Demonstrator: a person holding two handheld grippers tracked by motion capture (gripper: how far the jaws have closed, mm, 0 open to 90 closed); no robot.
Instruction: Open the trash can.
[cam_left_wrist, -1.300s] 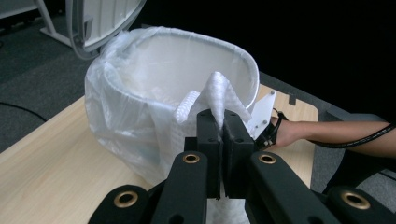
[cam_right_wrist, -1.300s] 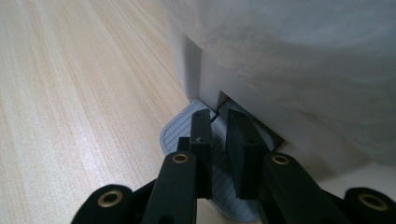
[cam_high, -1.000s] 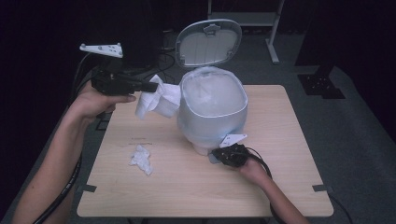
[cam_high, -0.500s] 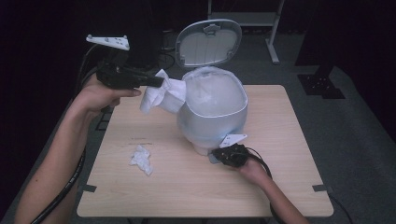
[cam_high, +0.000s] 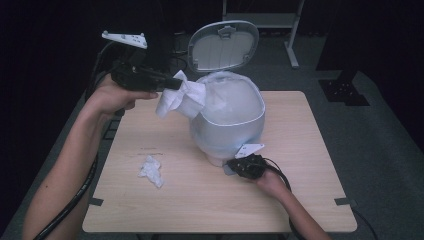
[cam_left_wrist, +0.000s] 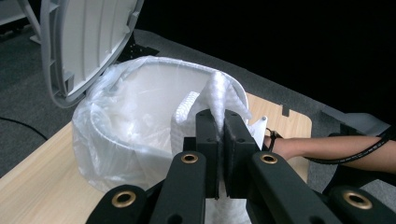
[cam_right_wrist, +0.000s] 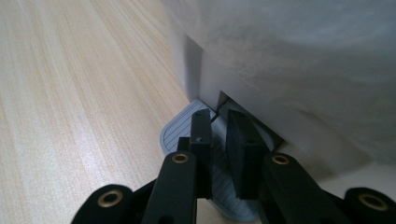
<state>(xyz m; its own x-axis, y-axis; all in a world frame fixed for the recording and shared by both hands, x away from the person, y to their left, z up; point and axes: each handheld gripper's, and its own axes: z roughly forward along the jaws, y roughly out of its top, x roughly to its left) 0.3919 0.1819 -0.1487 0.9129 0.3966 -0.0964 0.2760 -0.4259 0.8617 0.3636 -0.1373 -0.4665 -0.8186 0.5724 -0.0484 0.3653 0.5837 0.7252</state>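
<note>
A white pedal bin (cam_high: 227, 120) lined with a clear bag stands mid-table, its lid (cam_high: 223, 45) tipped up and back. My left gripper (cam_high: 175, 84) is shut on a crumpled white tissue (cam_high: 182, 97), holding it in the air at the bin's left rim. In the left gripper view the tissue (cam_left_wrist: 219, 91) sticks up between the closed jaws of that gripper (cam_left_wrist: 222, 119), with the bin's mouth (cam_left_wrist: 140, 107) just beyond. My right gripper (cam_high: 232, 167) is shut and rests low at the bin's foot. In its own view this gripper (cam_right_wrist: 219, 123) lies over the grey ribbed pedal (cam_right_wrist: 180, 133).
A second crumpled tissue (cam_high: 151, 170) lies on the wooden table (cam_high: 300, 200) to the front left of the bin. Dark floor and stand legs surround the table. The right forearm (cam_left_wrist: 327, 149) reaches in behind the bin in the left gripper view.
My left gripper has carried the tissue to the right and a little upward, closer to the bin's rim. The right gripper has stayed at the pedal.
</note>
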